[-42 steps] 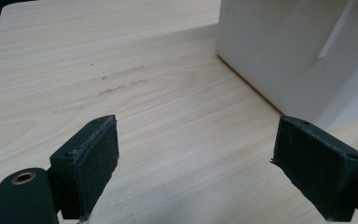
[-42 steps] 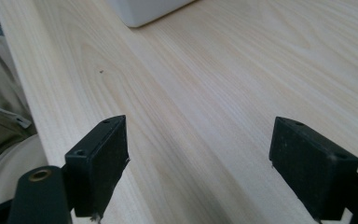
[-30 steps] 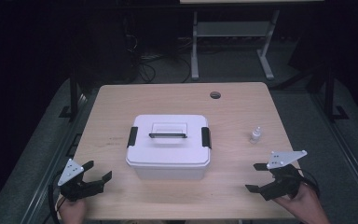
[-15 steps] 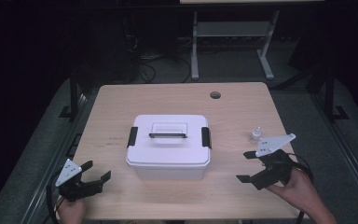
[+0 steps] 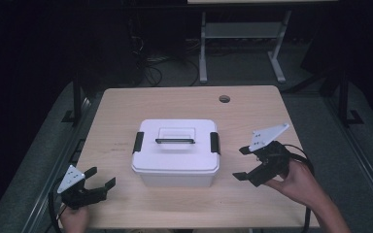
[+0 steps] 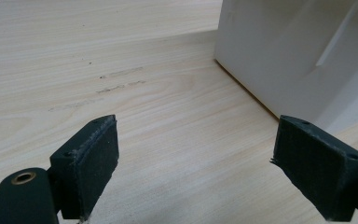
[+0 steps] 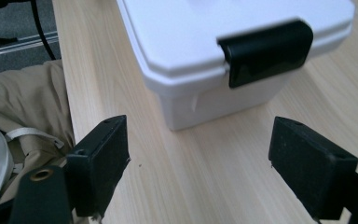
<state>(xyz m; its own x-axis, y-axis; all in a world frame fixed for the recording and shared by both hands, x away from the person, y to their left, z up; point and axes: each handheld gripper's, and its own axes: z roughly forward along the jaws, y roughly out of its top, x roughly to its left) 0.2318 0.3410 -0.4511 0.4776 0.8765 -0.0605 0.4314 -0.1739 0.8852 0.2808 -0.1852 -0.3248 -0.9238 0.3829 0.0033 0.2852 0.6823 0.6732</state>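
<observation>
— Near the middle of the tabletop (image 5: 126, 111) sits a white box (image 5: 176, 154), lid on, with a black latch (image 5: 215, 142) at each end and a handle (image 5: 175, 141) on top. Where are the tongs?

— Right tongs (image 5: 243, 162) hover just beside the box's right end, jaws spread wide with nothing between them; the right gripper view has that end's latch straight ahead.

— And the other?

— Left tongs (image 5: 100, 179) sit low at the near left corner, apart from the box, jaws also wide and empty. Its own view looks across bare wood to the box's corner.
</observation>
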